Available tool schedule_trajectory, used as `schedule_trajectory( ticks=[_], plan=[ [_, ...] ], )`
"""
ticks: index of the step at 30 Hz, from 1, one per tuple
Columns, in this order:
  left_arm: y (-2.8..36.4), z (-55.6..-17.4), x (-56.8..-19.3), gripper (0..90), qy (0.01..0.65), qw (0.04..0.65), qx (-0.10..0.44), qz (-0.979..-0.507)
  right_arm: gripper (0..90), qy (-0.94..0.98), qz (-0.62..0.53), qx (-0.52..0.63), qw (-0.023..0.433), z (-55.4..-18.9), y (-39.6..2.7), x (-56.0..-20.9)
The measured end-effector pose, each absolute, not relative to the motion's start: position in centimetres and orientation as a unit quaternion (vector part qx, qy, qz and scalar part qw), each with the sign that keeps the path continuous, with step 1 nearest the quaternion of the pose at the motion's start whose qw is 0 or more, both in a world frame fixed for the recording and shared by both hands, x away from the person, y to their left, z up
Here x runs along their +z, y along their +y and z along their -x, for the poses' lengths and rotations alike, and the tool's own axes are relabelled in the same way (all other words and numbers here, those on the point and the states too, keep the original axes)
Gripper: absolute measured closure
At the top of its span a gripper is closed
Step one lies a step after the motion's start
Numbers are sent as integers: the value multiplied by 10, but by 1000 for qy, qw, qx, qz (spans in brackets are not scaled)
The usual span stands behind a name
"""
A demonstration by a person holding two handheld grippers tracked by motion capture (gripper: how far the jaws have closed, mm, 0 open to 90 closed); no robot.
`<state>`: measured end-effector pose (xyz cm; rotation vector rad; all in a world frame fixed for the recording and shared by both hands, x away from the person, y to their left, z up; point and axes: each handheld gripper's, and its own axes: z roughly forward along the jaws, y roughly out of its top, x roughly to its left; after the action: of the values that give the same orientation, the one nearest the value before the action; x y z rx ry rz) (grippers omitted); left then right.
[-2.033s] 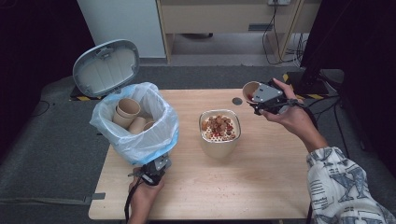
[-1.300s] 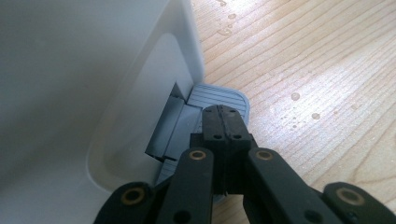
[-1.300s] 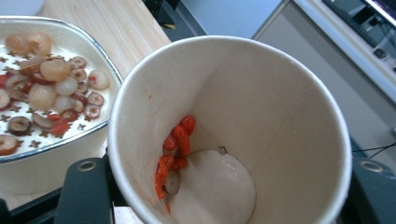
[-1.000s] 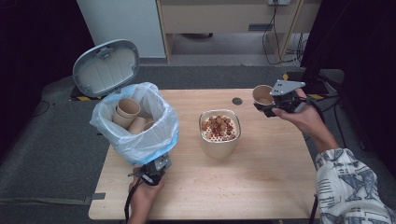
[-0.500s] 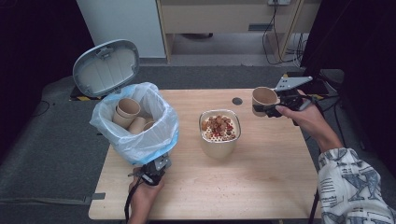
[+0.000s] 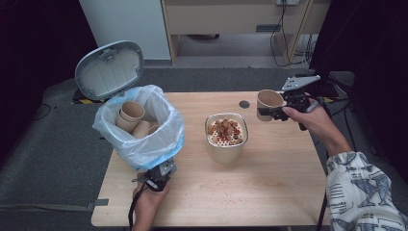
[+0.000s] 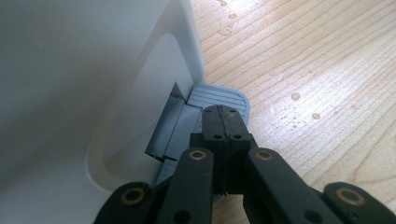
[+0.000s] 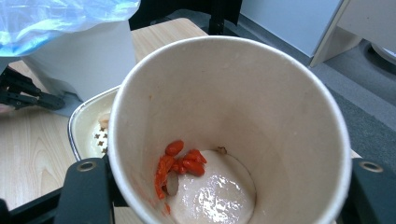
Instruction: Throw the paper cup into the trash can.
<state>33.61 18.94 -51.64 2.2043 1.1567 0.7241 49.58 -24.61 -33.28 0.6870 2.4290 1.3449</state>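
Note:
A white pedal bin (image 6: 163,144) lined with a blue bag stands at the table's left, lid (image 6: 109,69) up, with paper cups (image 6: 131,111) inside. My left gripper (image 6: 156,180) sits at its foot. Its jaws are shut, and the gripper's (image 7: 224,114) tips rest on the grey pedal (image 7: 219,95). At the right, my right gripper (image 6: 266,111) is shut on a tan paper cup (image 6: 267,100), held near upright above the table. Inside that cup (image 8: 233,93) lie a few red berries and some wet residue. My right gripper (image 8: 229,196) clasps it from both sides.
A metal strainer pot (image 6: 210,144) heaped with food scraps stands mid-table, between bin and cup; its rim (image 8: 86,123) lies just beyond the cup. A small dark disc (image 6: 244,104) lies near the far edge. Cabinets and cables stand behind the table.
Two seconds ago the cup lay tipped nearer the strainer pot; my right gripper has carried it slightly right and turned it upright. The left gripper has stayed on the pedal.

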Motion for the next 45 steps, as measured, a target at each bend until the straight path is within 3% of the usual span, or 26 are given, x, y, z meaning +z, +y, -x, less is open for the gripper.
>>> schedule_trajectory(
  ticks=[45],
  plan=[
    [189, -336, -517, 895, 431, 273, 269, -817, 320, 850, -225, 463, 113, -494, -168, -303]
  ],
)
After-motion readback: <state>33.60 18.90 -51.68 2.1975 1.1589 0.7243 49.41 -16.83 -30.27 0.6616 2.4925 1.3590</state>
